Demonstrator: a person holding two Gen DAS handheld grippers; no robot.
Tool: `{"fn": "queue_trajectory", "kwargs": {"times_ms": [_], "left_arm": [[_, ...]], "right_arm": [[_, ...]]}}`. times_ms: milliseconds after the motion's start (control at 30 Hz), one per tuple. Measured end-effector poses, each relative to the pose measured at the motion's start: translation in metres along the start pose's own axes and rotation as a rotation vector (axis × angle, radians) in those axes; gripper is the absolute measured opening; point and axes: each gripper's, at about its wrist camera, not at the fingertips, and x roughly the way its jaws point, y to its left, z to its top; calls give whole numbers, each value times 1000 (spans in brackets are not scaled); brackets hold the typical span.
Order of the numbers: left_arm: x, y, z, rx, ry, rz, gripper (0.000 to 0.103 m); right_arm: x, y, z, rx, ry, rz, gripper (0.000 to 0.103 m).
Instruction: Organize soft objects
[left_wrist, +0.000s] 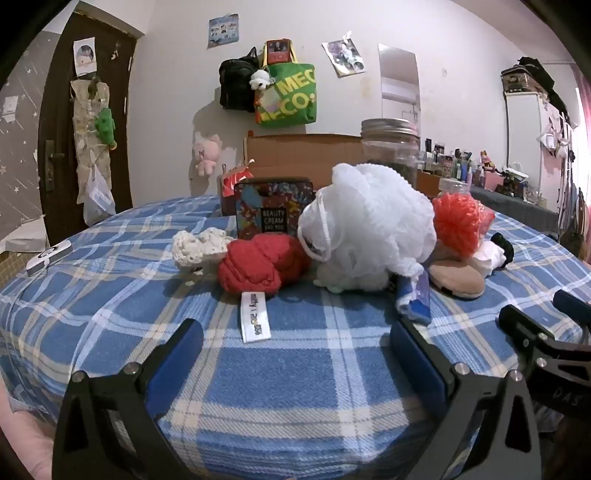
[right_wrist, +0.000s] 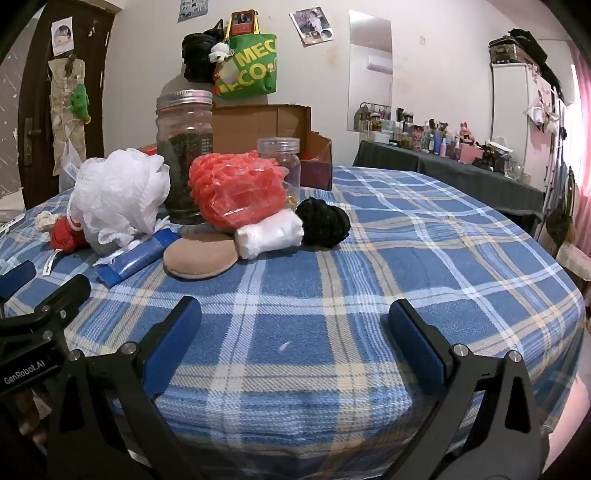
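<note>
bare blanket (right_wrist: 295, 325) ahead — soft pile (right_wrist: 229, 206) beyond.

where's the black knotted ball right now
In the right wrist view the black knotted ball sits on the plaid blanket, at the pile's right end, touching the white roll, ahead of the open right gripper.

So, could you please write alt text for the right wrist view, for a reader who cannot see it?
The open right tool hovers empty over a blue plaid blanket, facing a pile of soft items: a white mesh pouf, an orange pouf, a tan powder puff and a black knitted ball. Two jars stand behind the pile.
</note>
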Motion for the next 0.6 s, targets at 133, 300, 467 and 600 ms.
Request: {"fn": "queue_trajectory", "kwargs": {"times_ms": [133,300,467,600], "left_arm": [[0,1,0,-10,3,-5,103],[0,1,0,-6,6,-3,103],[0,1,0,-7,7,-4,103],[-1,2,0,-7,6,-3,103]], "right_arm": [[0,0,0,12,1,6,103],[0,0,0,10,1,5,103],[0,-1,0,13,0,7,103],[0,-1,0,11,1,6,103]]}}
